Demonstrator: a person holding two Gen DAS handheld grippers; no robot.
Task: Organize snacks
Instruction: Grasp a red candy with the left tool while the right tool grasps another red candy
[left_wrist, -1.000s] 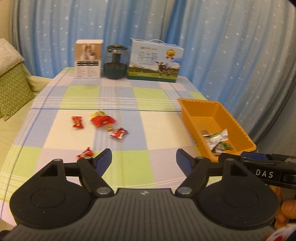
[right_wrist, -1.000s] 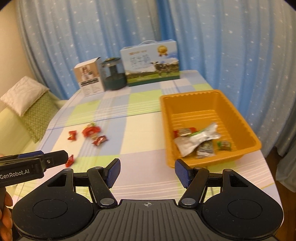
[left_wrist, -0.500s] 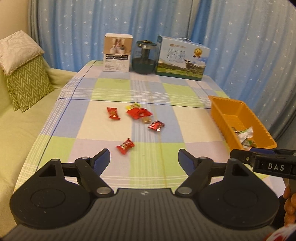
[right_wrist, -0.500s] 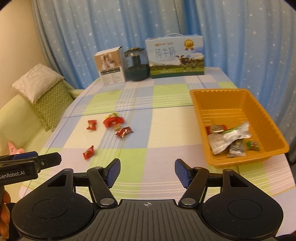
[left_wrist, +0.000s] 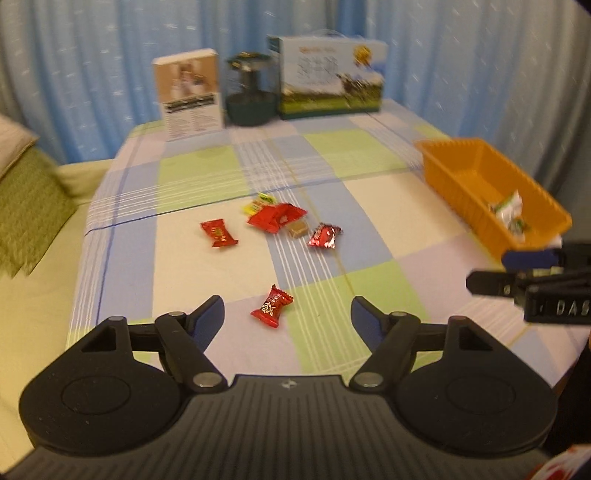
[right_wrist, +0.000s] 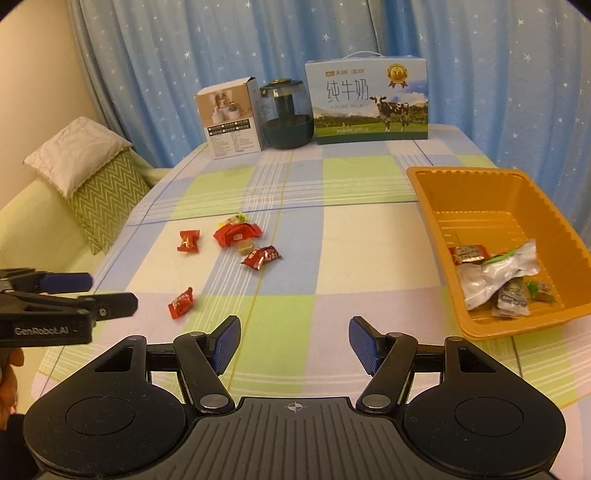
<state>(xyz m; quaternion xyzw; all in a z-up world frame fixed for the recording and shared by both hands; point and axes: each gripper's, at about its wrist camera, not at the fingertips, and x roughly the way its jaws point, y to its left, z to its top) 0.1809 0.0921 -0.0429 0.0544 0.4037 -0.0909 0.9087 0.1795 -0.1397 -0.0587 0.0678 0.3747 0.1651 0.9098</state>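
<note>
Several red-wrapped candies lie on the checked tablecloth. The nearest red candy (left_wrist: 271, 306) (right_wrist: 181, 302) lies just ahead of my open, empty left gripper (left_wrist: 287, 319), between its fingertips in that view. Farther off lie another red candy (left_wrist: 218, 233), a larger red packet (left_wrist: 276, 217) beside a brown caramel (left_wrist: 297, 229), and a dark red candy (left_wrist: 324, 236). The orange tray (right_wrist: 436, 192) at the right holds several wrapped snacks (right_wrist: 495, 275). My right gripper (right_wrist: 294, 345) is open and empty over the near table edge, left of the tray.
At the table's far edge stand a white box (right_wrist: 231, 118), a dark jar (right_wrist: 286, 114) and a milk carton box (right_wrist: 369, 103). A sofa with a green cushion (right_wrist: 103, 195) is at the left. Blue curtains hang behind.
My left gripper has swung left and come closer to the loose candies; the nearest red candy now sits between its fingertips. My right gripper has drawn back slightly. Both stay open.
</note>
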